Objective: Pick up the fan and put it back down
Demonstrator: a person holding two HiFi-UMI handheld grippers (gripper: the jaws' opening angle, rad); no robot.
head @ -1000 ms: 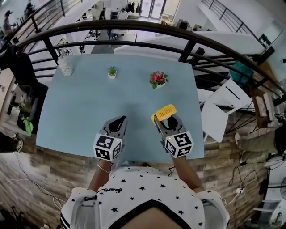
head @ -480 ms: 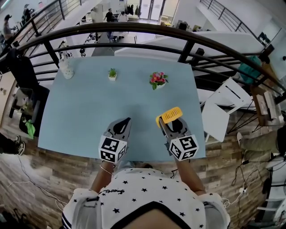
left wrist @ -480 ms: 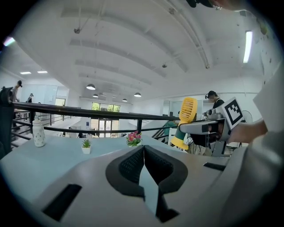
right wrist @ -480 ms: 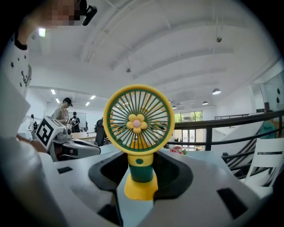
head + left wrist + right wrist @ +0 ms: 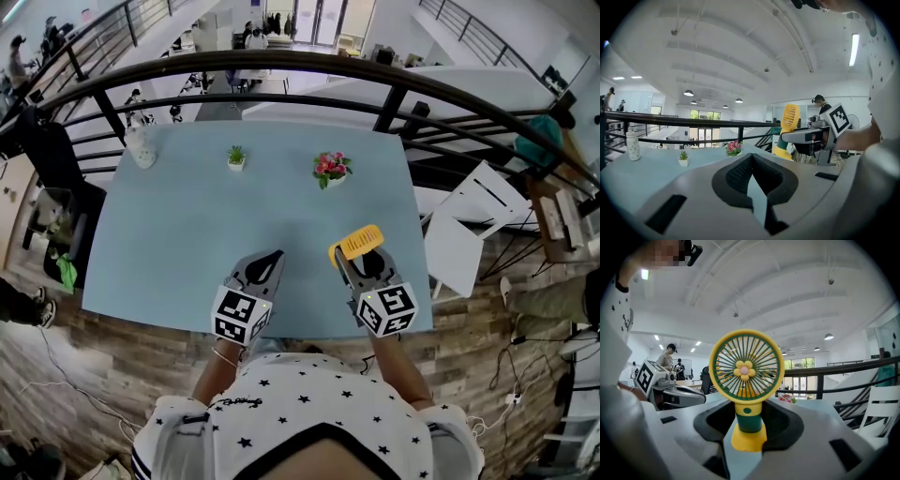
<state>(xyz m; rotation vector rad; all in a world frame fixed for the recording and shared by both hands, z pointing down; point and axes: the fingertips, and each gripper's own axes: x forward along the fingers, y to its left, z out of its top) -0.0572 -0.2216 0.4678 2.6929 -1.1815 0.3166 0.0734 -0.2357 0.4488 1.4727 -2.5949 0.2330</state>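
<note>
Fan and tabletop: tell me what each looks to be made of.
The fan: likely moulded plastic, smooth with a slight sheen; yellow grille of thin even ribs, green collar, flower-shaped hub.
The tabletop: pale blue, flat and matte, with no grain showing; probably laminate or painted board, but the look leaves it open.

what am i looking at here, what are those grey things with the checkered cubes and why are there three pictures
There is no robot here. A person holds a hand-worked gripper in each hand, and the marked cubes are part of the grippers. The head view comes from a camera on the person's head, looking down. The other two views come from cameras riding on each gripper, looking along its jaws. On the blue table stand a white bottle, a small green plant and pink flowers. The right gripper is closed on a yellow fan, gripping it by its stem. The left gripper is shut and empty.
</note>
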